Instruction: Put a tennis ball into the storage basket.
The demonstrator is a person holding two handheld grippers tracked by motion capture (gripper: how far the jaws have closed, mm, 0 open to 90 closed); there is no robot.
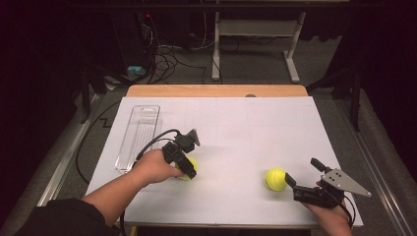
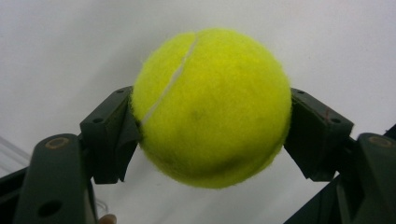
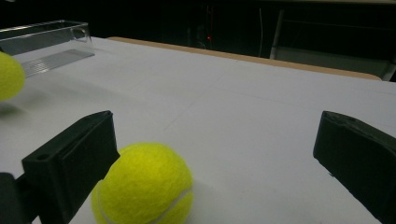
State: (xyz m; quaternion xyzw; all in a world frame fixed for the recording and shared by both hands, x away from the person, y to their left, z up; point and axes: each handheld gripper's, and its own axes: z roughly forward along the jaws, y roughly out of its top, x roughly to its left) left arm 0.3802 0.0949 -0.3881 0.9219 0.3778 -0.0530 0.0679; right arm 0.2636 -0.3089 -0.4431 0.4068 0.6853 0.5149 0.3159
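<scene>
Left tool (image 1: 189,169) is clenched on a tennis ball (image 2: 210,107), just in front of the clear tray (image 1: 140,135) on the white worktop (image 1: 236,128). Right tool (image 1: 302,174) is spread wide, released, with the second ball (image 1: 275,179) against its left jaw, well right of the tray.

Held tennis ball (image 1: 189,168) half hidden, tray (image 3: 44,39) edge-cropped

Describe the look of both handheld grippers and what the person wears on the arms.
Both grippers are black with two blocky jaws. The left gripper trails a black cable looping toward the table edge. The right gripper carries a grey three-cornered plate with small holes. A dark sleeve covers the left upper arm.
</scene>
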